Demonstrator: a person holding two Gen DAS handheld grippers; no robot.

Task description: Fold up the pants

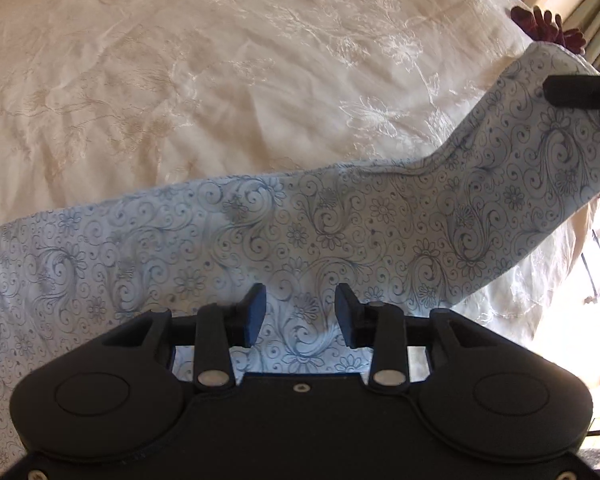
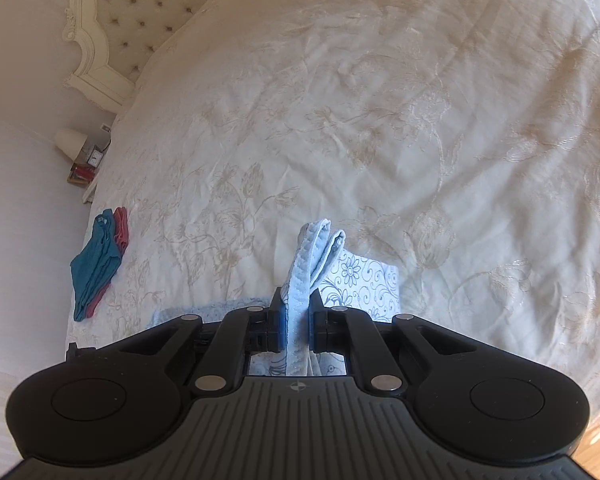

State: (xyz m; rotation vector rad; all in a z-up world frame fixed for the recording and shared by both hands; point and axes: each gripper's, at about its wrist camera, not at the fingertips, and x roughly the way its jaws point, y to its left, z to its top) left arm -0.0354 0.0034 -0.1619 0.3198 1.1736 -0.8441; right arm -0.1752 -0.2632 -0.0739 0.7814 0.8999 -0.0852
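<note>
The pants [image 1: 340, 232] are light blue with a dark blue floral swirl print and lie in a long band across the cream bedspread [image 1: 180, 80]. My left gripper [image 1: 300, 312] is open just above the pants, holding nothing. My right gripper [image 2: 298, 320] is shut on a bunched edge of the pants [image 2: 312, 256], which sticks up between its pads. In the left wrist view the right gripper's black finger [image 1: 576, 90] shows at the raised far right end of the pants.
A teal and a red garment [image 2: 98, 260] lie at the bed's left edge. A tufted headboard [image 2: 140, 12] and a nightstand with a lamp [image 2: 72, 144] stand at the far left. A dark red item [image 1: 548, 28] lies by the curtains.
</note>
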